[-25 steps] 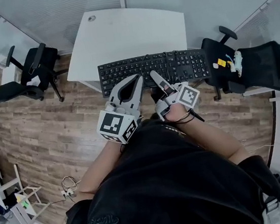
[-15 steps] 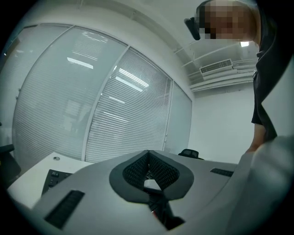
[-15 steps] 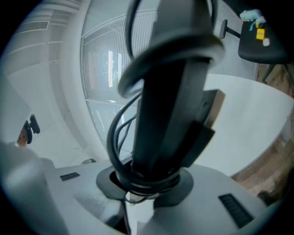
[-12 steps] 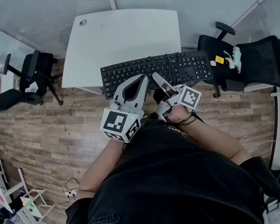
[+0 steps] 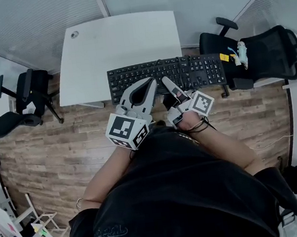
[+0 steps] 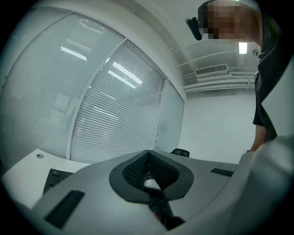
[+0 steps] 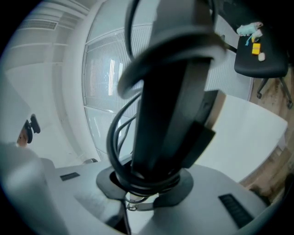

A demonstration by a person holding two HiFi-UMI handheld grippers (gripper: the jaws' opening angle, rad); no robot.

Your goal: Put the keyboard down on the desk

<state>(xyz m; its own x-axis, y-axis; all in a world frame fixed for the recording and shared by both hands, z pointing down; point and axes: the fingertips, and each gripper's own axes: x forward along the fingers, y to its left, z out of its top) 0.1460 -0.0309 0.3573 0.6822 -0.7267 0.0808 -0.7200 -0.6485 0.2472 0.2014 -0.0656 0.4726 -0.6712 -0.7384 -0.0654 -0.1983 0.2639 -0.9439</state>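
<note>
Jaws of the right gripper (image 7: 146, 182) are clenched on the near edge of the black keyboard (image 5: 192, 71), with loops of its cable (image 7: 114, 137) caught in the grasp. The jaws of the left gripper (image 6: 148, 153) are pressed tip to tip with nothing seen between them, over the same edge. The keyboard is held keys-up above the wooden floor (image 5: 49, 144), its far edge at the front rim of the white worktop (image 5: 122, 43).
</note>
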